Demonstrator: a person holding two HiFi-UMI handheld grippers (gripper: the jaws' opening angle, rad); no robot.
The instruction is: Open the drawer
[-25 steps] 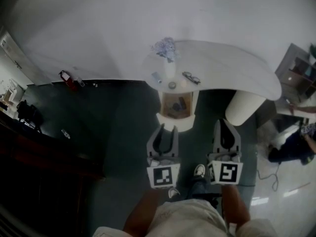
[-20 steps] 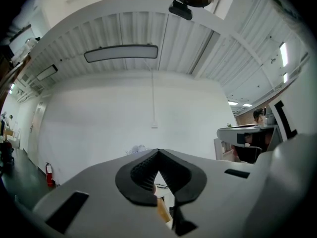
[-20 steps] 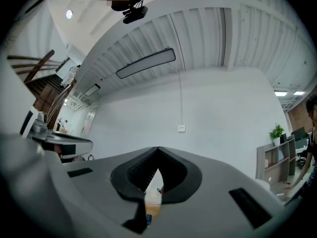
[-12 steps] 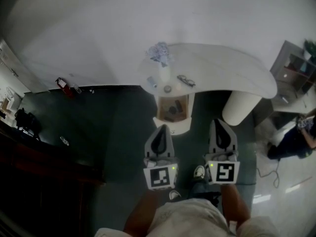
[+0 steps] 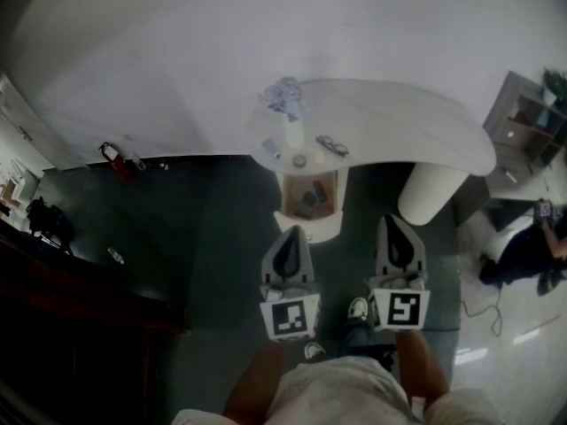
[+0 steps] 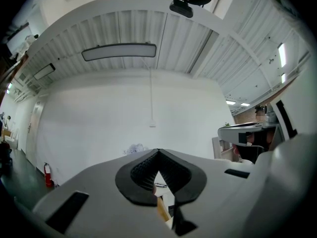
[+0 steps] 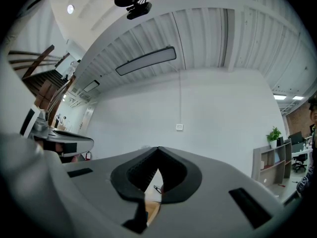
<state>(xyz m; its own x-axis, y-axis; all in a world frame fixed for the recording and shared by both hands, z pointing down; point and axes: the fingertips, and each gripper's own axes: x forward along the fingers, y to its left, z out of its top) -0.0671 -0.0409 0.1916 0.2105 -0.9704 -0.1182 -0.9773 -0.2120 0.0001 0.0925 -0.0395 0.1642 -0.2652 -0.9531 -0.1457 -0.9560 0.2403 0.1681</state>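
Observation:
The drawer [image 5: 312, 228] under the white desk [image 5: 399, 127] stands pulled out toward me, its wooden inside showing with dark items in it. My left gripper [image 5: 290, 230] is shut with nothing between its fingers, its tip just short of the drawer's front. My right gripper [image 5: 396, 220] is shut and empty too, to the right of the drawer, in front of the desk's round leg [image 5: 430, 193]. In the left gripper view the left gripper [image 6: 158, 151] has its pads meeting. In the right gripper view the right gripper [image 7: 158, 148] looks the same, with a sliver of the desk showing below the pads.
On the desk lie glasses [image 5: 333, 144], a vase of pale flowers [image 5: 285, 96] and a small round object [image 5: 299, 159]. A red fire extinguisher [image 5: 111, 153] stands by the wall at left. A seated person [image 5: 523, 251] and a shelf unit [image 5: 527, 122] are at right.
The left gripper's jaws stood open a second ago and are now shut on nothing. Both grippers have stayed where they were in front of the drawer.

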